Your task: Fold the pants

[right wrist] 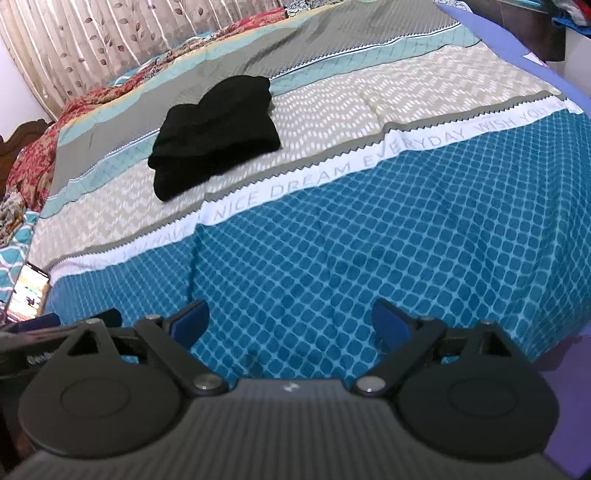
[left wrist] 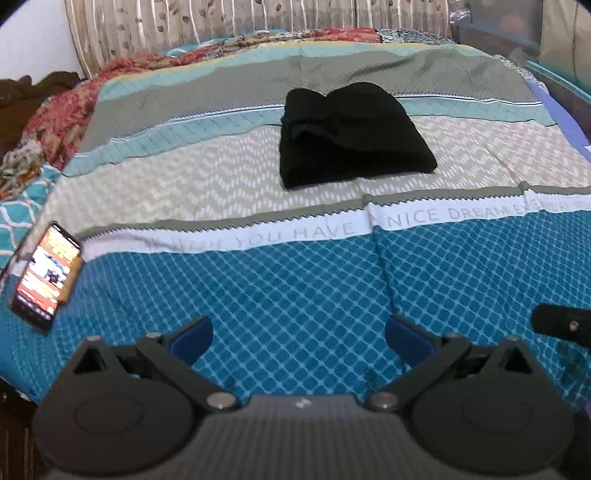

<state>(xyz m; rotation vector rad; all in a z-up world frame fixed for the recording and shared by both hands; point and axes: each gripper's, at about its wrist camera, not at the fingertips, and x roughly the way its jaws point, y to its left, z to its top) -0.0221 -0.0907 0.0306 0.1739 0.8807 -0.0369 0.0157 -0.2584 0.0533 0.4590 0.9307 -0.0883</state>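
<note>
The black pants (left wrist: 351, 134) lie folded in a compact bundle on the bed, on the beige zigzag band of the bedspread. They also show in the right wrist view (right wrist: 216, 134), up and to the left. My left gripper (left wrist: 299, 336) is open and empty, low over the blue diamond band near the bed's front edge, well short of the pants. My right gripper (right wrist: 290, 325) is open and empty too, over the same blue band. The right gripper's tip (left wrist: 561, 325) shows at the right edge of the left wrist view.
A phone with a lit screen (left wrist: 46, 271) lies at the bed's left front edge, also in the right wrist view (right wrist: 29, 291). Red patterned bedding (left wrist: 62, 114) is heaped at the far left. Curtains (left wrist: 207, 22) hang behind the bed. The bedspread (left wrist: 295, 266) covers the bed.
</note>
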